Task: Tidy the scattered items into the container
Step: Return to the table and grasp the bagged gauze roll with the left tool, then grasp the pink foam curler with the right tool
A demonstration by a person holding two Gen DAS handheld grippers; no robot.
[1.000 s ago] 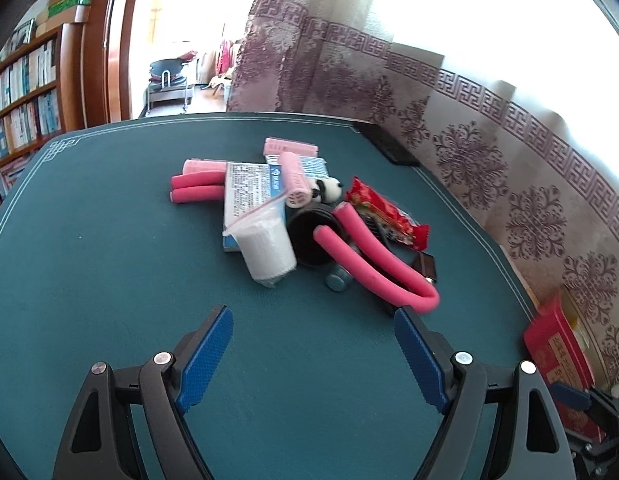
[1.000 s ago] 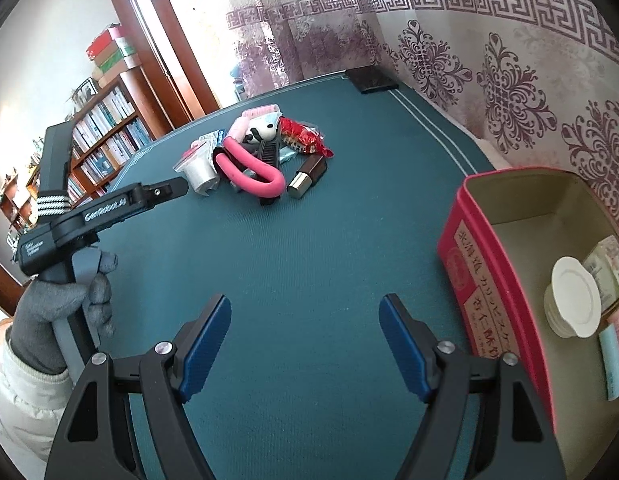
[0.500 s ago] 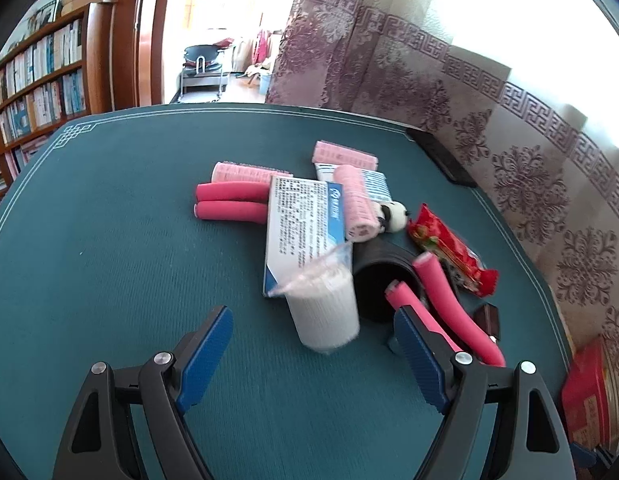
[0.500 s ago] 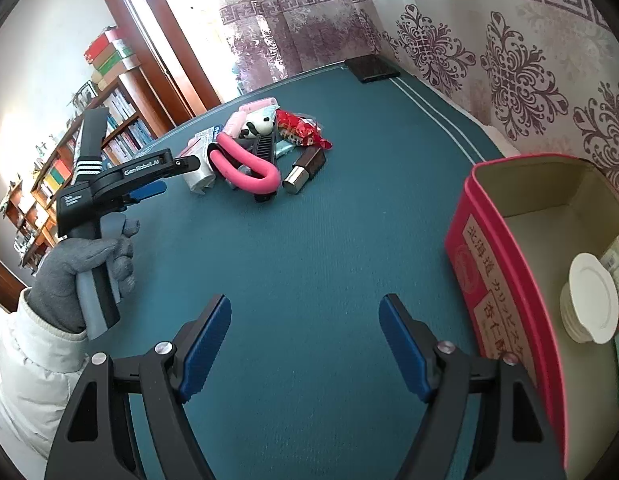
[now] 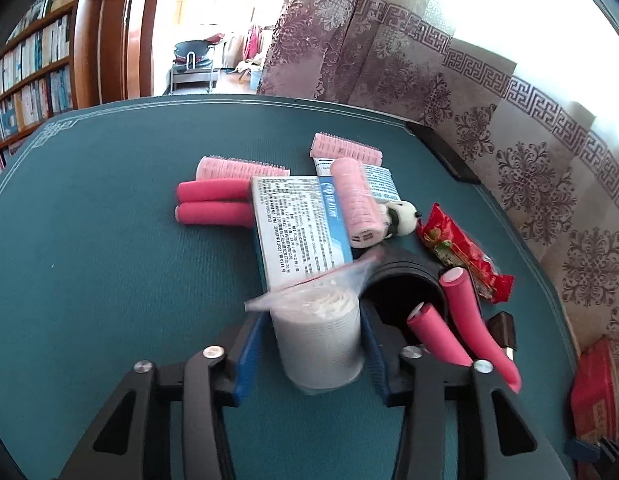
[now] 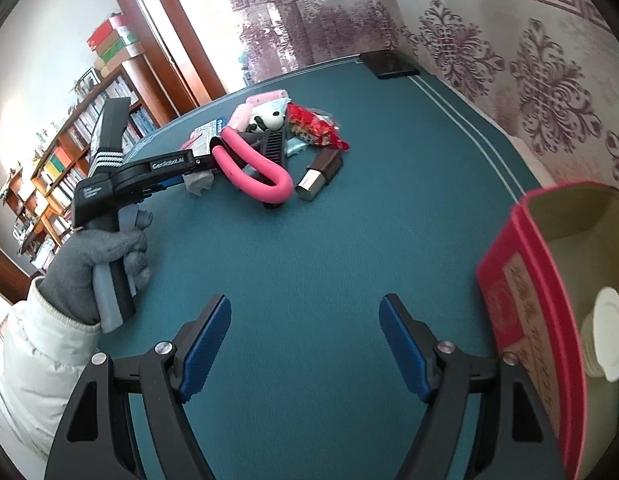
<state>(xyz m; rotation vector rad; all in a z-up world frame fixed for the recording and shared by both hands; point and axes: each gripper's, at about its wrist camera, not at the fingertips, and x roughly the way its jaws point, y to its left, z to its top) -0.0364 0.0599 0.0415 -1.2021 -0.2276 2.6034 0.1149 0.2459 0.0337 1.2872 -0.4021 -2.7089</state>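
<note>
Your left gripper (image 5: 315,344) is closing on the bagged roll of cotton pads (image 5: 317,340), its blue pads flanking the roll at the near edge of the pile mid-table; squeeze the slippery bag unevenly and it may slide out or drag the blue-and-white box (image 5: 297,228) along. The red tin (image 6: 525,280) waits towards the table's right edge. Your right gripper (image 6: 305,344) hangs wide and empty, angled down over bare cloth.

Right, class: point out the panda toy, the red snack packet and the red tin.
panda toy (image 5: 403,220), left wrist view, its white body.
red snack packet (image 5: 455,250), left wrist view, its middle.
red tin (image 6: 521,304), right wrist view, its outer wall.
</note>
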